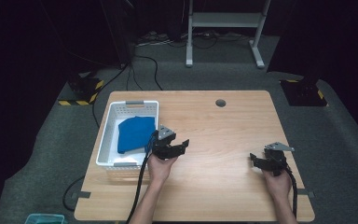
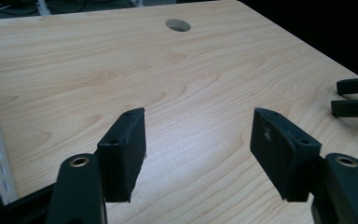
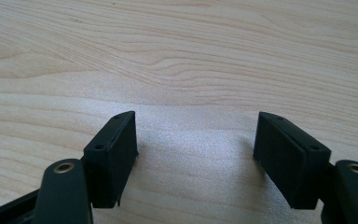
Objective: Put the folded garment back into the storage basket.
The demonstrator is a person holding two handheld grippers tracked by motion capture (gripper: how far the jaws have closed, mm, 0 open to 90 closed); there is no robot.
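Though woodgrained, smooth rounded table

High view: we look forward and down on the whole table. Gripper views: we ride low, close over its wood; all share the tabletop.
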